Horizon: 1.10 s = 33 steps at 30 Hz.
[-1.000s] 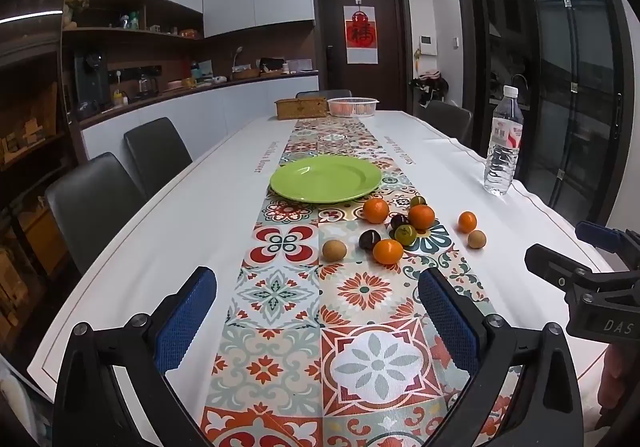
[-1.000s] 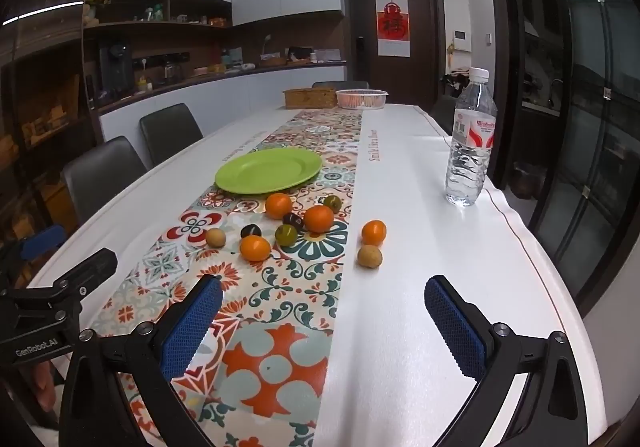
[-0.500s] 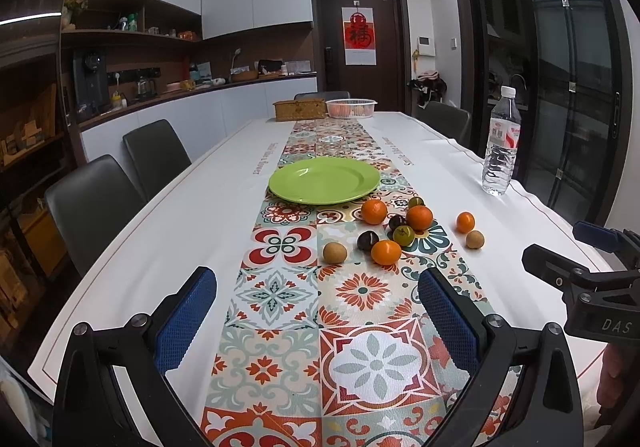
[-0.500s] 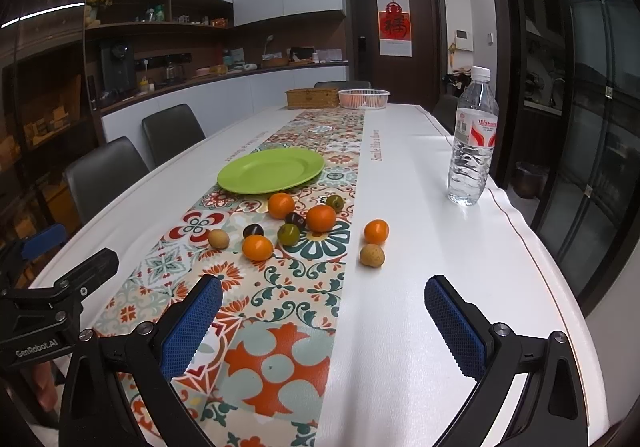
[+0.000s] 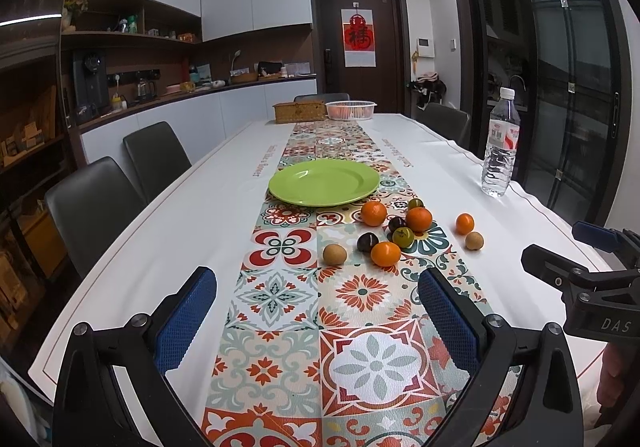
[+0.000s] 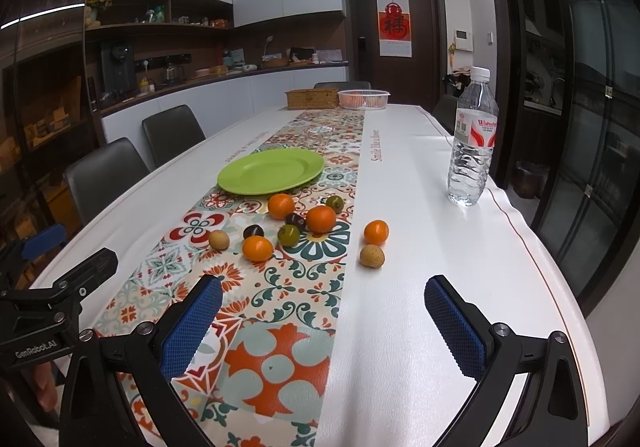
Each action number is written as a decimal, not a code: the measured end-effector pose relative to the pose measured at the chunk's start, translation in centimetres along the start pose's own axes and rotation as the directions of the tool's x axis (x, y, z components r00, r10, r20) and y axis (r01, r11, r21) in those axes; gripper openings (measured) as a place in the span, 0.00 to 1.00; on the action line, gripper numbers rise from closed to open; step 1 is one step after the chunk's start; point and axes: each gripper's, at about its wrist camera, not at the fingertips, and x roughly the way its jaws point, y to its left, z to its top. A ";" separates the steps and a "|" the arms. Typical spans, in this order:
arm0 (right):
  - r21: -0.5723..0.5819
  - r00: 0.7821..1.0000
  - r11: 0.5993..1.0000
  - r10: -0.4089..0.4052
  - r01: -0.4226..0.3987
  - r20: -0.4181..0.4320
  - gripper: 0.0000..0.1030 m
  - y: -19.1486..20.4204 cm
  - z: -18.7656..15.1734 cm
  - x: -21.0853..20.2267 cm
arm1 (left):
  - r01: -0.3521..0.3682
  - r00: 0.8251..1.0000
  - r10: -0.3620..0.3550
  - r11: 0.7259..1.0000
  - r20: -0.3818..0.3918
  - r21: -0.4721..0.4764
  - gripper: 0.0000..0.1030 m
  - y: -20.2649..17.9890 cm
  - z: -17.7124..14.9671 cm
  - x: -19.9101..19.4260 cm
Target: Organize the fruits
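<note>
I see the fruits scattered loose on the patterned runner just in front of the green plate, which holds nothing; one orange and a tan fruit lie apart on the white table, off the runner's edge. My left gripper hangs low over the runner with its fingers spread and holding nothing, and my right gripper is likewise released, straddling the runner's border. Only the right view shows the water bottle close, standing upright beside the table's right edge. At the far end sit a wicker box and a white basket, well clear of the fruit
</note>
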 end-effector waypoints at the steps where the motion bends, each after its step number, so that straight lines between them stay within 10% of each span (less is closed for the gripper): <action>1: 0.001 1.000 1.000 -0.001 0.001 0.000 0.99 0.0 0.0 0.0 | 0.000 1.000 0.000 1.000 0.000 0.001 1.00 0.0 0.0 0.0; 33: 0.001 1.000 1.000 0.000 0.000 0.004 0.99 0.0 0.0 -0.1 | 0.000 1.000 0.000 1.000 0.006 0.002 1.00 -0.1 0.1 -0.2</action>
